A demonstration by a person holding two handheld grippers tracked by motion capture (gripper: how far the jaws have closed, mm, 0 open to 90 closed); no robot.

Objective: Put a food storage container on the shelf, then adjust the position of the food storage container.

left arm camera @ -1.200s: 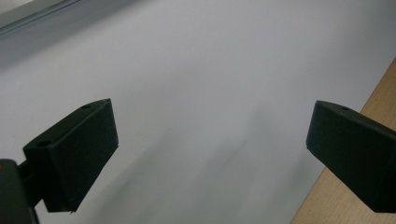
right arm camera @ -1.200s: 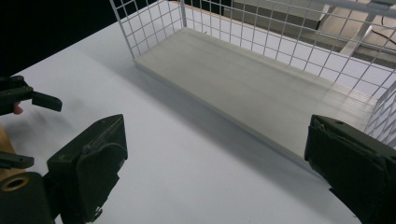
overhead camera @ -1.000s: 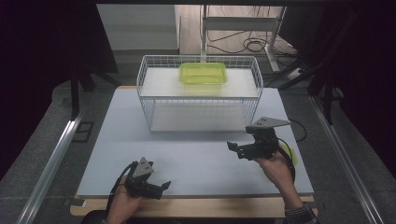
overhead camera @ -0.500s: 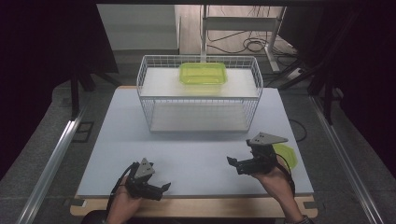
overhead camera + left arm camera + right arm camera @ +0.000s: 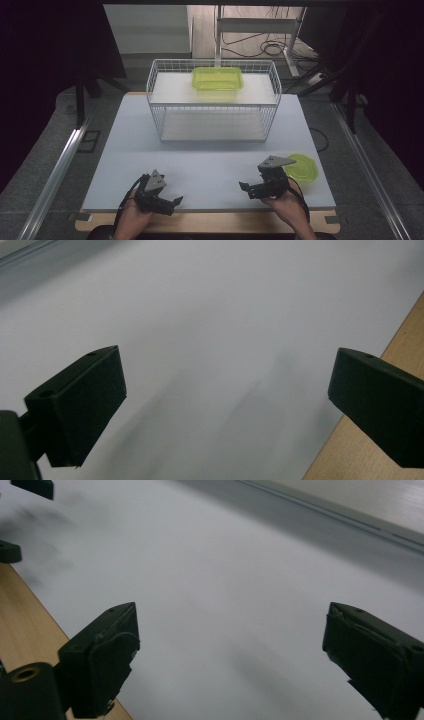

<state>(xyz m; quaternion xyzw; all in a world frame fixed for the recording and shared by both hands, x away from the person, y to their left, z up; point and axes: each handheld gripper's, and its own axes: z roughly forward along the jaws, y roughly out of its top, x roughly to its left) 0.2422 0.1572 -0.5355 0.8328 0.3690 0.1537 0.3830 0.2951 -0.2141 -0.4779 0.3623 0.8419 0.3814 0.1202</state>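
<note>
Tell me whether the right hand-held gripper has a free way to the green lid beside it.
Probably yes. The right hand-held gripper is open and empty, and the green lid lies flat on the white table just beside it, with nothing between them.

the white mat [image 5: 210, 160] lies bare across the frame's middle, blocked at upper centre by a wire basket [image 5: 212, 100] and at lower right by a green lid [image 5: 302, 167].

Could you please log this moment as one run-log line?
left gripper: open, empty, over mat | right gripper: open, empty, jaws just closing slightly | green lid: on mat beside right gripper | green container: on wire rack
</note>
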